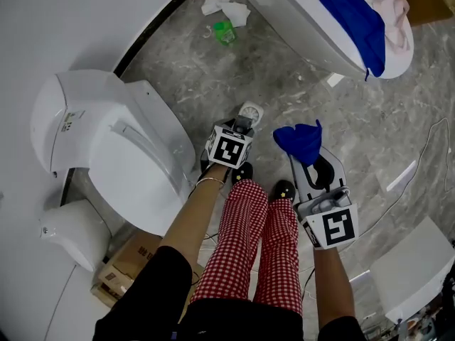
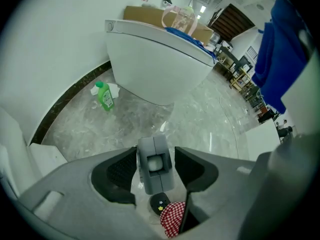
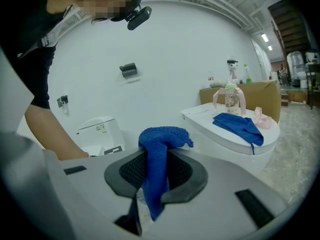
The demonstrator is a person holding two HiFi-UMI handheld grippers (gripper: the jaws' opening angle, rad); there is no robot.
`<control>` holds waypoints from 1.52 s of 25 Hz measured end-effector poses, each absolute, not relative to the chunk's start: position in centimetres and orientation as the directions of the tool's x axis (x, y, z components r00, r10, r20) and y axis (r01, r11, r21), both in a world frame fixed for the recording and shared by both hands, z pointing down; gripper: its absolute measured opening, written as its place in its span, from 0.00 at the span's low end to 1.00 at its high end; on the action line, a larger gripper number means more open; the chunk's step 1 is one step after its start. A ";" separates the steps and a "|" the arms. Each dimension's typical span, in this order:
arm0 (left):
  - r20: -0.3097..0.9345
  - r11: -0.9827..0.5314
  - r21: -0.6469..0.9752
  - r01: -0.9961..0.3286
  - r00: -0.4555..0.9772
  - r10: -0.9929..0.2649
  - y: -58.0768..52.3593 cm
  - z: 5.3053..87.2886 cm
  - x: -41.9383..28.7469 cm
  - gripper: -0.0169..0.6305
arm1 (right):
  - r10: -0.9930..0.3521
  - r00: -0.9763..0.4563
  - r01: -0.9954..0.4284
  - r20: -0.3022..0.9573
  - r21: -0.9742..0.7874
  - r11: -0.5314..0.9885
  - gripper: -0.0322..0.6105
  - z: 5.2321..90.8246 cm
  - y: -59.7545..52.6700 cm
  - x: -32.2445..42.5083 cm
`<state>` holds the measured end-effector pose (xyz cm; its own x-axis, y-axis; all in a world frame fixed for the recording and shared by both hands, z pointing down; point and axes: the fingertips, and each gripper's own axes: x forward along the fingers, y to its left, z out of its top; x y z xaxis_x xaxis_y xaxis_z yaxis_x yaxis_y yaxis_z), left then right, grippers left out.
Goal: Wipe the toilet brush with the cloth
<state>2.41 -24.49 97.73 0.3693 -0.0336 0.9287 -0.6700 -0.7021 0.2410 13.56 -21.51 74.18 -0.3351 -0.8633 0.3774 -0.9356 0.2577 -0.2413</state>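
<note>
- While the left gripper (image 2: 155, 155) points steeply down at the floor, its jaws stand released and apart. The grey top of the toilet brush (image 2: 159, 180) sits between them, seen end-on. A gap shows on either side of it, so neither pad presses on it.
- Just under that grey top, closer to the gripper's body, are a black shoe (image 2: 160, 202) and a fold of red checked trousers (image 2: 174, 219).
- On that gripper's right, the right gripper (image 3: 156, 158) is clenched on the blue cloth (image 3: 161, 136). The cloth bunches above the jaws and hangs down between them. Cloth and brush are apart, not touching.
- Close on the left gripper's left side, in the head view, stands a white toilet (image 1: 114, 137).
- Farther ahead of the left gripper, a green bottle (image 2: 105, 96) stands on the marble floor (image 2: 200, 119), beside crumpled white paper (image 1: 226, 7).
- Farthest ahead of both grippers, a second toilet (image 3: 235, 146) carries another blue cloth (image 3: 239, 125) and a pink thing (image 3: 264, 118) on its closed lid.
</note>
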 end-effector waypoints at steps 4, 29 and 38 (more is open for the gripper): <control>0.934 -0.696 0.239 -0.677 0.357 -0.026 -24.5 98.4 2.7 0.37 | -0.864 -0.329 -0.937 0.380 -0.243 0.250 0.17 74.2 -21.2 14.1; 0.971 -0.690 0.181 -0.701 0.237 0.014 -24.1 101.4 1.8 0.37 | -0.884 -0.255 -0.954 0.393 -0.249 0.165 0.17 74.6 -18.2 16.5; 0.973 -0.669 0.186 -0.720 0.229 0.025 -24.3 102.0 1.5 0.37 | -0.892 -0.232 -0.956 0.389 -0.262 0.135 0.17 74.7 -17.7 16.5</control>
